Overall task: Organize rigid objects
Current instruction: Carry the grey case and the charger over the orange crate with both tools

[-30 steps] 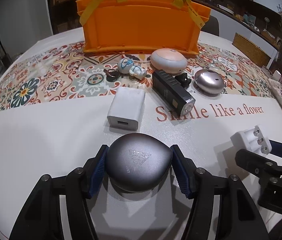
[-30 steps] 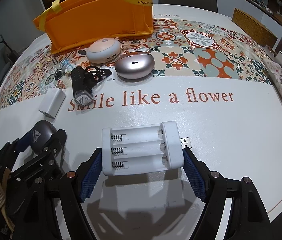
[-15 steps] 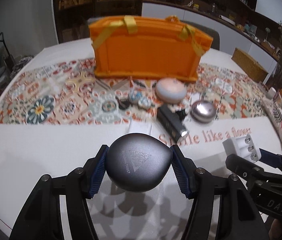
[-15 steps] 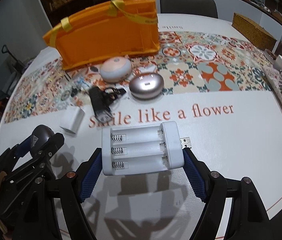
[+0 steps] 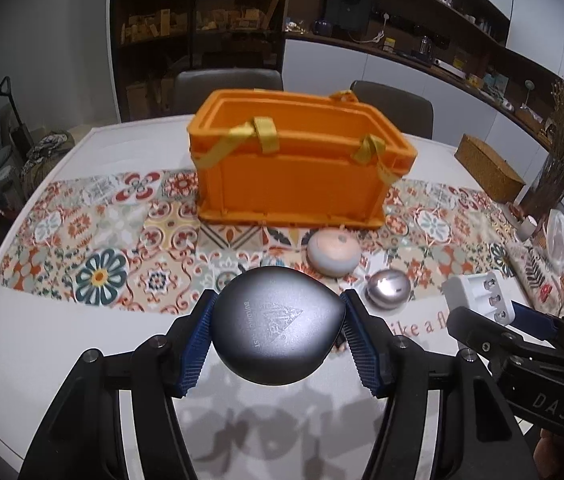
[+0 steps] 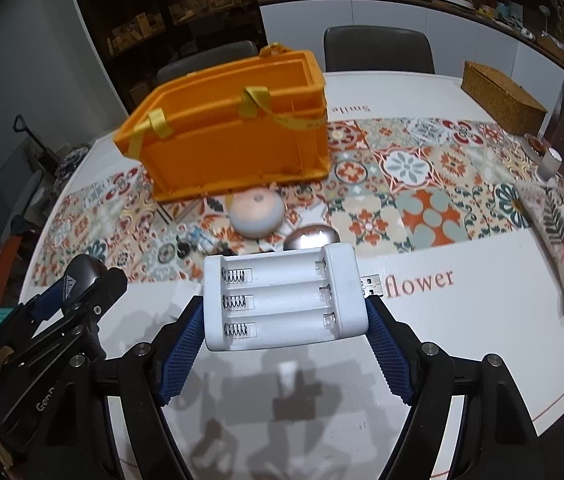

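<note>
My left gripper [image 5: 278, 334] is shut on a grey teardrop-shaped case [image 5: 276, 324], held well above the white table. In my right gripper [image 6: 283, 316], a white battery charger [image 6: 282, 304] with three empty slots and a USB plug is clamped by its ends. An orange crate [image 5: 297, 164] with yellow straps stands open at the table's far side, beyond both held items. In front of the crate lie a pink-white round device [image 5: 333, 251] and a shiny silver oval case [image 5: 387, 291]. The right gripper and charger [image 5: 477, 294] also show at right in the left wrist view.
A patterned runner [image 6: 413, 168] crosses the table [image 6: 481, 340]. A small robot figure and black bits [image 6: 196, 242] lie left of the round device. A wicker box [image 6: 501, 96], a cup [image 6: 549, 162] and bags sit at the far right. Two chairs stand behind the table.
Both grippers have risen with their loads, so the table looks farther away and the crate's open top is now visible. The white adapter and black flashlight have dropped behind the held items.
</note>
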Demonstrator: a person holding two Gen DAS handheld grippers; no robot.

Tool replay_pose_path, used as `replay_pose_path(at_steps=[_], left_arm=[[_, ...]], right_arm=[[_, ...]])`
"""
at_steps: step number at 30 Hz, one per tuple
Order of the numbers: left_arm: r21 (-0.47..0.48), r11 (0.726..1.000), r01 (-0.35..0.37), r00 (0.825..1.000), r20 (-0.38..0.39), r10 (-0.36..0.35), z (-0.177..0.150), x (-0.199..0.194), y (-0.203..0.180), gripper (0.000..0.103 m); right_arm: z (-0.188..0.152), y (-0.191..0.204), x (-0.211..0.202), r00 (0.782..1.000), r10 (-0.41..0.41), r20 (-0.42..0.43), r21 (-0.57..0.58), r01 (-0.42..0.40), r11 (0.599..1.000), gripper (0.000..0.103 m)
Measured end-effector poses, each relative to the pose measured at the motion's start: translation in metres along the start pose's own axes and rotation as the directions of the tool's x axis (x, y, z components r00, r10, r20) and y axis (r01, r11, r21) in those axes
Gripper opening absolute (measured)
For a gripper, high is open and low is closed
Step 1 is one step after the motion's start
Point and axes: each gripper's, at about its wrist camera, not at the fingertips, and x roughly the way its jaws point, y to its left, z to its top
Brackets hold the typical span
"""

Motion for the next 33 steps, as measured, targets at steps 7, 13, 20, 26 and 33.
replay_pose_path(at_steps=[7,13,20,26,33], left_arm=[[-0.008,1.000,0.021,0.999,0.034,-0.021,0.034,-0.010,0.004,0.061],[0.008,1.000,-0.001,0.996,0.084,0.000,0.066,-0.018,0.003,0.061],[0.030,1.000,-0.005,0.993,0.121,0.001,0.098,-0.018,0.005,0.061],[0.040,0.999,-0.016,0.990,0.144,0.010,0.123,-0.011,0.010,0.061],[0.031,1.000,0.000,0.991,0.135,-0.004,0.145,0.003,0.020,0.061]], right_arm=[[0.032,0.008,-0.013,0.999,0.011,0.050,0.005,-0.011,1.000,0.078],[0.061,0.013,-0.025,0.995,0.018,0.102,0.010,-0.019,1.000,0.078],[0.094,0.021,-0.030,0.990,0.021,0.142,0.004,-0.021,1.000,0.078],[0.119,0.028,-0.029,0.984,0.011,0.179,-0.008,-0.009,1.000,0.078],[0.142,0.041,-0.022,0.979,-0.006,0.203,-0.030,0.012,0.999,0.078]])
